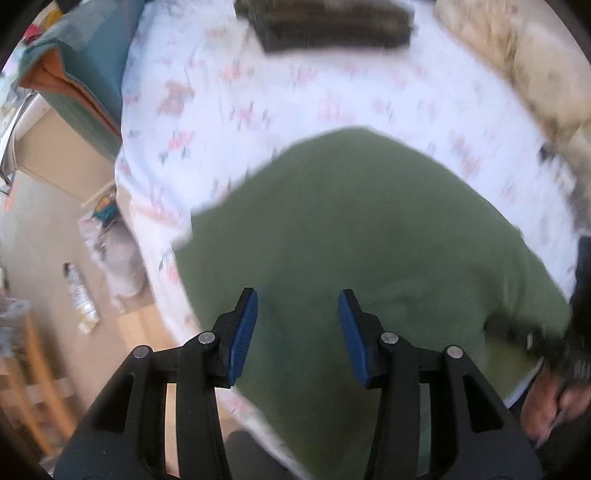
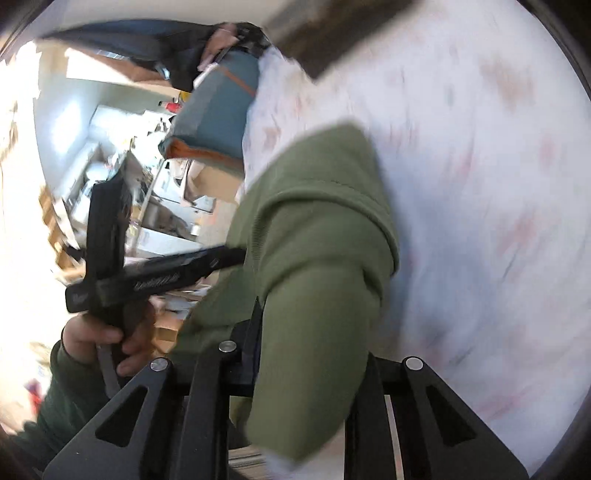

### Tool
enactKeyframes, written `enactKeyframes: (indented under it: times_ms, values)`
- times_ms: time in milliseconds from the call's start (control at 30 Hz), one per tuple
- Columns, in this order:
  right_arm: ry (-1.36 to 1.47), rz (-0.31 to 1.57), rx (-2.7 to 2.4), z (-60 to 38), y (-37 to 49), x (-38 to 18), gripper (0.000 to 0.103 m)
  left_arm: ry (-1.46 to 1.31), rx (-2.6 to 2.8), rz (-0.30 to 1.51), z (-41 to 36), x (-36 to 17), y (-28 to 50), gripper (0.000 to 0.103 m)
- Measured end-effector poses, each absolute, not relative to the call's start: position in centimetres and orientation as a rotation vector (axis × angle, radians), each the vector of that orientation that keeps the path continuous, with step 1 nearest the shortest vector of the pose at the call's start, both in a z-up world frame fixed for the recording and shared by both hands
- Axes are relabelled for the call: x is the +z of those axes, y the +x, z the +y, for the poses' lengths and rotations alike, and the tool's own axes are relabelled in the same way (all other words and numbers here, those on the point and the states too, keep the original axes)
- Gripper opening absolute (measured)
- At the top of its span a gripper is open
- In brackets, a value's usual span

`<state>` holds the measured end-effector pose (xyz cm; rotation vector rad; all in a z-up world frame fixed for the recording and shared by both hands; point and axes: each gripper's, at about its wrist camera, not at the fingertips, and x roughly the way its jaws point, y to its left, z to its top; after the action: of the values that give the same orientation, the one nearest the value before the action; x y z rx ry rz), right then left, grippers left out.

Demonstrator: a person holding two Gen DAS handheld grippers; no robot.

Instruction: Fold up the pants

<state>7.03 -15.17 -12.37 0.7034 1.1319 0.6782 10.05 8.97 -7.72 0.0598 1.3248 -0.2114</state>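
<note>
The green pants (image 1: 362, 236) lie spread on a white floral bedsheet (image 1: 258, 103). My left gripper (image 1: 298, 306) is open and empty, its blue pads (image 1: 243, 332) hovering over the near part of the pants. In the right wrist view a bunched fold of the green pants (image 2: 317, 295) fills the space between the fingers of my right gripper (image 2: 310, 354), which is shut on the cloth and holds it lifted above the sheet (image 2: 480, 221). The fingertips are hidden by the fabric. The left gripper's body (image 2: 147, 280) and the hand holding it show at the left.
A teal and orange cushion (image 1: 85, 74) sits at the bed's left edge. A dark object (image 1: 332, 22) lies at the far side of the bed. A beige blanket (image 1: 535, 66) lies at the right. The floor at the left holds a bottle (image 1: 79, 295) and clutter.
</note>
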Motion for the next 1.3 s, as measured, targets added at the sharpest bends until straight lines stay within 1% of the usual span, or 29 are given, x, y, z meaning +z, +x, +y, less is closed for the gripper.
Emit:
enactKeyframes:
  times_ms: [67,100,133,167,200,233,367,433,467,500,600,667,733,800,900,967,1000,1033,1067,1100,1133,1167,1200,1233,1267,1300]
  values:
    - [0.619,1.127,0.683,-17.7,9.6,-10.8,0.020,-0.026,-0.205,1.262,9.8,-6.3,10.5,0.046]
    - [0.573,1.121,0.675,-19.0,10.6,-10.1,0.020,-0.071,-0.188,1.234,10.5,-5.7,10.9,0.056]
    - [0.530,1.111,0.664,-20.4,11.8,-9.4,0.020,-0.103,-0.170,1.214,11.0,-5.4,11.2,0.067]
    - [0.502,1.107,0.648,-22.2,12.9,-9.1,0.020,-0.137,-0.151,1.193,11.5,-5.1,11.4,0.073]
    - [0.498,1.124,0.627,-24.3,14.5,-9.3,0.020,-0.174,-0.139,1.174,12.0,-4.8,11.6,0.082]
    - [0.499,1.129,0.599,-25.7,15.3,-9.6,0.020,-0.214,-0.140,1.165,12.4,-4.9,12.0,0.086]
    - [0.670,1.230,0.495,-31.9,18.0,-14.8,0.023,-0.265,-0.174,1.225,11.7,-6.8,13.6,0.086]
    - [0.698,1.245,0.459,-32.4,18.1,-16.4,0.029,-0.251,-0.201,1.248,10.7,-7.7,14.4,0.086]
    - [0.715,1.251,0.439,-32.6,17.8,-16.8,0.037,-0.234,-0.220,1.255,9.9,-8.3,14.9,0.086]
    - [0.742,1.264,0.421,-33.0,17.3,-17.2,0.050,-0.216,-0.238,1.260,9.0,-8.9,15.4,0.086]
    - [0.801,1.291,0.395,-33.1,16.3,-17.5,0.070,-0.165,-0.328,1.283,6.2,-10.7,16.9,0.086]
    - [0.829,1.281,0.376,-33.3,15.1,-17.0,0.073,-0.128,-0.370,1.288,4.7,-11.7,17.7,0.086]
    - [0.912,1.256,0.358,-33.2,14.1,-16.7,0.079,-0.085,-0.401,1.305,3.2,-13.1,18.6,0.086]
    - [1.024,1.215,0.323,-33.2,12.3,-17.1,0.094,-0.029,-0.415,1.320,2.1,-14.7,19.3,0.086]
    - [1.072,1.250,0.299,-31.2,10.7,-19.1,0.094,0.048,-0.473,1.346,1.5,-16.5,19.2,0.086]
    - [1.044,1.274,0.323,-29.6,10.3,-20.1,0.092,0.024,-0.490,1.389,2.0,-17.4,19.0,0.086]
    - [1.012,1.272,0.333,-28.7,10.2,-20.3,0.091,0.015,-0.497,1.415,2.1,-17.8,18.8,0.083]
    - [0.954,1.251,0.336,-27.7,10.3,-20.1,0.090,0.029,-0.505,1.406,2.1,-17.7,18.4,0.075]
    - [0.915,1.241,0.343,-27.0,10.4,-19.9,0.082,0.053,-0.516,1.400,1.8,-17.6,18.0,0.069]
    - [0.880,1.232,0.352,-26.4,10.6,-19.7,0.064,0.068,-0.525,1.404,1.4,-17.4,17.8,0.053]
    - [0.865,1.223,0.364,-26.2,10.7,-19.5,0.053,0.060,-0.524,1.408,1.3,-17.1,17.6,0.037]
    - [0.859,1.211,0.373,-26.0,10.8,-19.1,0.036,0.067,-0.517,1.403,1.2,-16.8,17.4,0.028]
    - [0.822,1.200,0.374,-25.7,10.9,-18.3,0.029,0.098,-0.510,1.387,1.0,-16.2,17.1,0.015]
    - [0.743,1.177,0.388,-25.3,11.2,-16.9,0.024,0.121,-0.513,1.358,0.7,-15.2,16.8,0.011]
    - [0.686,1.159,0.409,-25.0,11.6,-15.8,0.020,0.114,-0.509,1.334,0.7,-14.2,16.5,0.010]
    - [0.628,1.146,0.425,-24.9,12.4,-14.6,0.018,0.072,-0.495,1.292,1.0,-12.5,16.2,0.009]
